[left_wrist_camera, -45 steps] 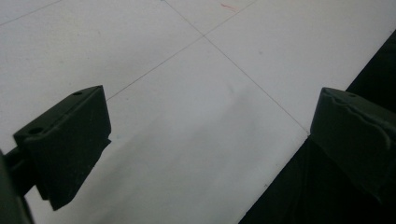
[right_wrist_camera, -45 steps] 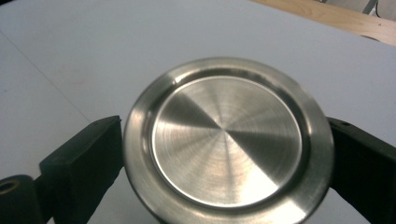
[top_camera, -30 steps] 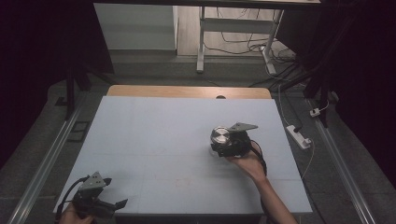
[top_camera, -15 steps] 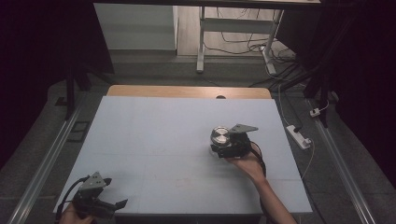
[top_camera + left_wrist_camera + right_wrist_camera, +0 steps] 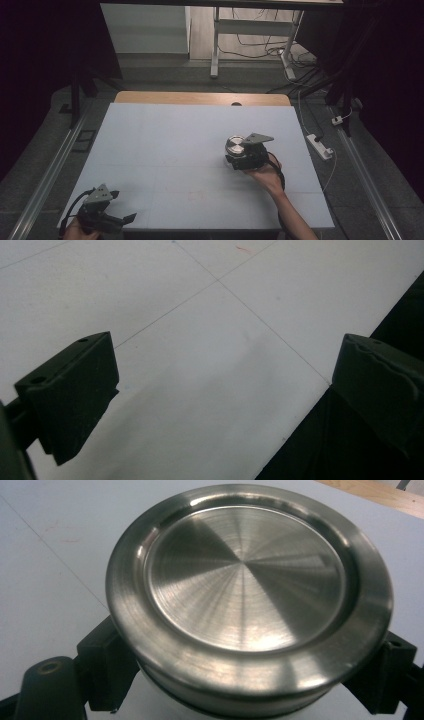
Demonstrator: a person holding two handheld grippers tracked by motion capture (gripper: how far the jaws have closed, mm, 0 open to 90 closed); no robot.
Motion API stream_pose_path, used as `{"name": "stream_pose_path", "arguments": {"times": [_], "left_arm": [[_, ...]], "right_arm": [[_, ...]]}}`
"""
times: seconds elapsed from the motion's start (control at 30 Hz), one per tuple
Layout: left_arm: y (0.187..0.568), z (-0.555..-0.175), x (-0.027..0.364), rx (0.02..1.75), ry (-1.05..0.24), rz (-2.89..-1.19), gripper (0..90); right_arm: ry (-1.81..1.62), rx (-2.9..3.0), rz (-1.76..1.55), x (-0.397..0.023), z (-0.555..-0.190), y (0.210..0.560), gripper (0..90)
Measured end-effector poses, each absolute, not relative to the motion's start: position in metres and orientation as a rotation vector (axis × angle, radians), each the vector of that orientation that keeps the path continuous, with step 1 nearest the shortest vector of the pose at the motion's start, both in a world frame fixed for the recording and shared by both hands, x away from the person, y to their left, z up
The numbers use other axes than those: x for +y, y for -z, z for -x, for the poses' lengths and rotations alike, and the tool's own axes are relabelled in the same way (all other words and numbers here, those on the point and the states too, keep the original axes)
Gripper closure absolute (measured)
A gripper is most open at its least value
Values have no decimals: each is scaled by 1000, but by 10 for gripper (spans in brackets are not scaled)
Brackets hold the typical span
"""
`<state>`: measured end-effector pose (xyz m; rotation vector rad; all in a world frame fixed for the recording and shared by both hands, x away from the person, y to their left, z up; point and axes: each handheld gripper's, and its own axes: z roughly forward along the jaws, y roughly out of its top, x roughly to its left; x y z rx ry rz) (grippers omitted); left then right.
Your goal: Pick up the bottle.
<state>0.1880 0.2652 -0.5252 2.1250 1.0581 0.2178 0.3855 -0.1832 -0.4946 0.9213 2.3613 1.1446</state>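
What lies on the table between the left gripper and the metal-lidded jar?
Nothing: in the high view, bare table separates the left gripper from the jar.

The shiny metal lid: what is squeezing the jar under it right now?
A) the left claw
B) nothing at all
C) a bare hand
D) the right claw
D: in the right gripper view, the right claw has a black jaw pressed on each side of the jar just under the shiny metal lid, while the left claw waits open at the table's near corner.

The lid (image 5: 247,592) is silvery brushed steel with fine concentric rings; the bench (image 5: 165,150) is pale grey-blue, thinly lined.
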Motion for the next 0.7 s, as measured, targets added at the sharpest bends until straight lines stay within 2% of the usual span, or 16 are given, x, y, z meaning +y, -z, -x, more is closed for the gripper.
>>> {"name": "stream_pose_path", "arguments": {"times": [0.7], "left_arm": [[524,-188,268,1052,-208,-2084,0]], "right_arm": [[-1118,2390,-837,-180,-375,479,149]]}}
